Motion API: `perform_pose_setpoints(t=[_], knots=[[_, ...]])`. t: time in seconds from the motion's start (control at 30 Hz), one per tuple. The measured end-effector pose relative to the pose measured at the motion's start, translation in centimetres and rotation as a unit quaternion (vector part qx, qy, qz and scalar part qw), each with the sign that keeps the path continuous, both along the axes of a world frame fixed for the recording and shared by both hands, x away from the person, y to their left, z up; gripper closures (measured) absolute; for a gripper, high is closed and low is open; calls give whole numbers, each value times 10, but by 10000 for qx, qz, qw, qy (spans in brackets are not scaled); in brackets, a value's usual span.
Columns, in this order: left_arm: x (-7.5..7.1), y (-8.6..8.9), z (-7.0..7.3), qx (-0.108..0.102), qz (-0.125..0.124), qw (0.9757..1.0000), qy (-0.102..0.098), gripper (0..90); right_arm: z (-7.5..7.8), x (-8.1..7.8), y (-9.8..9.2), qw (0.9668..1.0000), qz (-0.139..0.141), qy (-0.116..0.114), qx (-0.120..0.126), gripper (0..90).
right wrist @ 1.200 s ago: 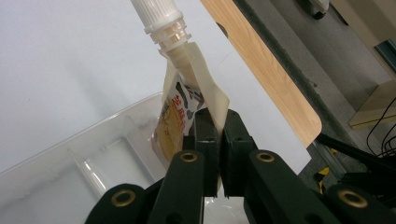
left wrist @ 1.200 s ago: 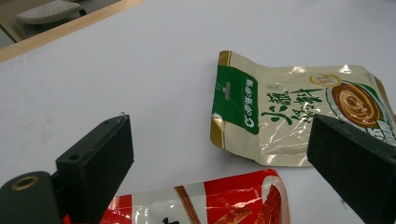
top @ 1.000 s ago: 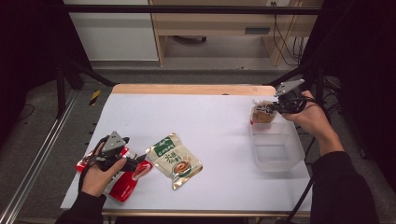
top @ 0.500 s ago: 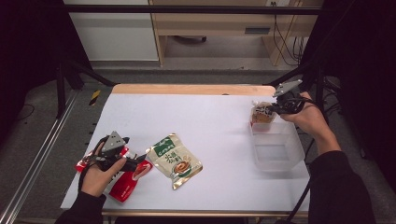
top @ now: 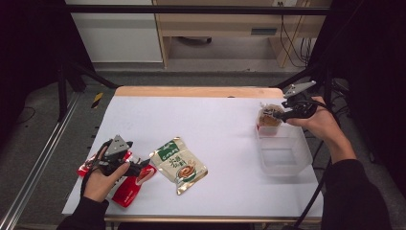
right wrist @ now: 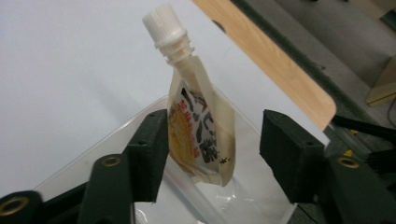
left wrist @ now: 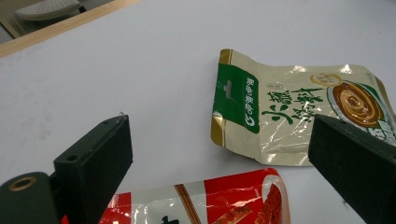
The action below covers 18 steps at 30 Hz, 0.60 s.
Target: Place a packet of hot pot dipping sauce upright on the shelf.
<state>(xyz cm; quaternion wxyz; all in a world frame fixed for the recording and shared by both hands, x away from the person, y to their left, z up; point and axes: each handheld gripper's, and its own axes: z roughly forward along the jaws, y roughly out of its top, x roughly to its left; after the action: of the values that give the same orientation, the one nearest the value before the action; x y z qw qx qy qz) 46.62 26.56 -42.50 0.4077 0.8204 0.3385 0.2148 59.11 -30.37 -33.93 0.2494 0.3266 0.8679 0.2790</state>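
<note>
A spouted pouch (right wrist: 196, 126) with a white cap stands upright at the far end of a clear plastic container (right wrist: 116, 133). My right gripper (right wrist: 217, 135) straddles it. Its jaws have just been opening and stand apart, with the pouch loose between them and the right jaw well clear of it. In the high view the pouch (top: 268, 116) is at the container's (top: 287, 160) far edge, by my right gripper (top: 275, 115). My left gripper (left wrist: 219, 135) is open above a red packet (left wrist: 210, 203), with a green and gold packet (left wrist: 289, 116) just beyond.
The red packet (top: 128, 189) lies at the white table's front left, under my left gripper (top: 143, 168). The green packet (top: 179, 164) lies beside it. A wooden strip (top: 191, 91) marks the table's far edge. Dark frame posts stand at both sides.
The right gripper's jaws have spread apart from the spouted pouch, which stays upright at the container's far end. Both hands have hardly moved.
</note>
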Motion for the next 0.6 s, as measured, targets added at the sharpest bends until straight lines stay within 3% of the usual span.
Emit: perform_pose_setpoints(t=[0.1, 0.23, 0.3, 0.4, 0.43, 0.5, 0.6], knots=[[0, -1, -1, 10, -5, 10000, -12, 63, 12, -11, 0, 9994, -143, -293, 84, 323], [0, -3, -2, 48, -24, 10000, 4, 63, 25, -25, 7, 9985, -174, -509, 97, 265], [0, -3, -3, 70, -33, 10000, 4, 63, 28, -29, 9, 9983, -160, -551, 90, 256], [0, -4, -3, 24, -44, 10000, 22, 63, 38, -42, 19, 9971, -72, -745, 119, 219], [-1, -5, -3, 57, -44, 10000, 23, 62, 45, -51, 26, 9958, -106, -873, 233, 197], [-1, -5, -4, 107, -44, 9999, 22, 63, 51, -60, 34, 9950, -85, -964, 225, 171], [-1, -5, -3, 133, -35, 9999, 19, 62, 54, -70, 44, 9940, 28, -1065, 244, 159]])
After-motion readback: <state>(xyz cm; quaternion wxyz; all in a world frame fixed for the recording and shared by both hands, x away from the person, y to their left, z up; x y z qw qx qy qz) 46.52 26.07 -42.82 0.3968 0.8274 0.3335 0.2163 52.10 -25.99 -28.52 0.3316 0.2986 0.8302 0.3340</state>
